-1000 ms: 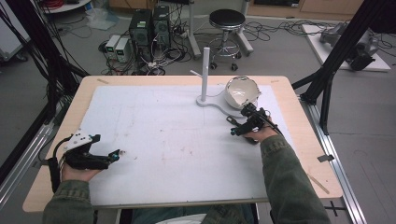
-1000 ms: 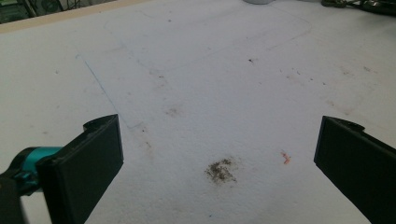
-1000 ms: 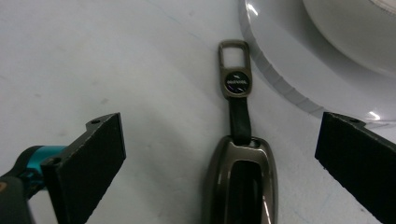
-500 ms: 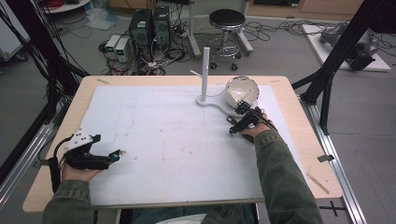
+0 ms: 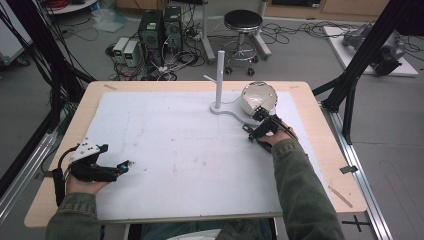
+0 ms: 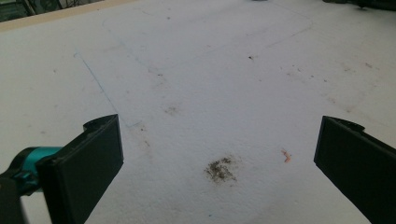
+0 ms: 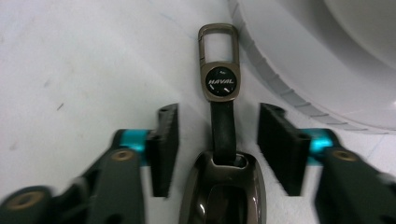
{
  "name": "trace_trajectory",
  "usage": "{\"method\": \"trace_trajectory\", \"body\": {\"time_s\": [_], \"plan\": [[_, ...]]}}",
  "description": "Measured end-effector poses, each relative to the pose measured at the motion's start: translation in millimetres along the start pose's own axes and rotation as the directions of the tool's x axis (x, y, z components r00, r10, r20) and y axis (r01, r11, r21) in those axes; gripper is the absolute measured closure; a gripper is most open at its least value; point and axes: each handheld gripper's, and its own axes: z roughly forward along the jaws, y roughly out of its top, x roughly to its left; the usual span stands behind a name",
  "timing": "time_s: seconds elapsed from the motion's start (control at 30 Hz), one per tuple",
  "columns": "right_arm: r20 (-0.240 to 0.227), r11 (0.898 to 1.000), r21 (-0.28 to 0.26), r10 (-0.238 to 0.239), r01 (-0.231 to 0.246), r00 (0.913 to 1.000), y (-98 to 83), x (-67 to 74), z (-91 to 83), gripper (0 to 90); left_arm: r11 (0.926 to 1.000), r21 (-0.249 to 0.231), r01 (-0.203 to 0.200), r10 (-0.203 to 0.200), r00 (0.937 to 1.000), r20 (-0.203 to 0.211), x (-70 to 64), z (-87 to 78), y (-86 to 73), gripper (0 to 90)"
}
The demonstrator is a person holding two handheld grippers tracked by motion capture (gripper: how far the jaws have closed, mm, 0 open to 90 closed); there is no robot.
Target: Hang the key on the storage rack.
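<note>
Right gripper [image 7: 218, 140] has crept toward one o'clock since a second ago, jaws apart either side of a car key [image 7: 223, 186], not yet pinching its black strap. Its bronze clasp [image 7: 219, 60] reads HAVAL; the fob's lower end is cut off at the frame's bottom. Just beyond sits the white stand base [image 5: 235, 111], its bowl [image 5: 259, 96] showing no contents I can make out. Left gripper [image 5: 125, 165] hasn't budged, wide open over the white mat [image 5: 175, 150].

Right tongs [image 5: 256, 126] moved nearer the white bowl [image 5: 259, 96].
</note>
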Motion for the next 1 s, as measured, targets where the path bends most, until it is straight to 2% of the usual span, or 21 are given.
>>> {"method": "trace_trajectory", "body": {"time_s": [0.03, 0.07, 0.1, 0.13, 0.2, 0.27, 0.33, 0.43, 0.53, 0.6, 0.8, 1.0], "plan": [[0.009, 1.0, -0.003, -0.009, 0.009, 0.9999, 0.3, -0.1, -0.9, 67.2, 1.0, 0.0, 0.0, 0.0, 1.0, 0.0, 0.0, 0.0, 0.0, 1.7], [0.005, 1.0, 0.002, 0.006, -0.006, 1.0, 0.6, 0.2, -1.3, 71.3, 1.0, 0.0, 0.0, 0.0, 1.0, 0.0, 0.0, 0.0, 0.0, 1.7], [0.005, 1.0, 0.002, 0.006, -0.006, 1.0, 0.6, 0.2, -1.3, 71.3, 1.0, 0.0, 0.0, 0.0, 1.0, 0.0, -0.1, -0.1, 0.0, 1.7], [0.007, 1.0, 0.006, 0.018, -0.018, 0.9998, 2.3, 1.2, -1.0, 80.2, 1.0, 0.001, -0.001, 0.001, 1.0, -0.001, -0.1, -0.1, 0.0, 1.7], [0.038, 1.0, 0.013, -0.009, 0.009, 0.9992, 3.7, 6.7, -0.9, 83.3, 1.0, 0.001, -0.001, 0.001, 1.0, 0.0, -0.1, -0.1, 0.1, 1.7], [0.056, 1.0, 0.014, -0.027, 0.026, 0.9981, 3.5, 9.9, -2.1, 84.9, 1.0, -0.001, -0.002, 0.002, 1.0, 0.0, 0.2, -0.3, 0.0, 1.7], [0.055, 1.0, 0.011, -0.023, 0.023, 0.9982, 3.2, 10.3, -2.8, 85.4, 1.0, -0.001, -0.002, 0.002, 1.0, 0.001, 0.3, -0.5, 0.0, 1.7], [0.029, 1.0, 0.009, 0.0, 0.0, 0.9996, 2.6, 6.8, -4.1, 85.8, 1.0, -0.002, -0.002, 0.002, 1.0, 0.0, 0.3, -0.7, 0.1, 1.7], [0.027, 1.0, 0.004, 0.009, -0.009, 0.9996, 1.8, 7.2, -6.8, 85.8, 1.0, -0.004, -0.002, 0.002, 1.0, -0.001, 0.1, -0.9, 0.2, 1.7], [0.025, 1.0, -0.012, 0.016, -0.016, 0.9996, 0.8, 7.2, -10.7, 85.8, 1.0, -0.006, -0.001, 0.001, 1.0, -0.001, 0.1, -1.2, 0.3, 1.7], [-0.03, 0.997, -0.069, 0.028, -0.03, 0.9991, -4.7, 4.0, -28.8, 85.7, 1.0, -0.005, -0.004, 0.004, 1.0, -0.001, -0.4, -1.7, 0.4, 1.8], [-0.052, 0.991, -0.126, 0.033, -0.039, 0.9981, -6.8, 2.1, -48.3, 85.6, 1.0, -0.006, -0.001, 0.001, 1.0, -0.001, -0.1, -1.5, 0.5, 1.8]]}}
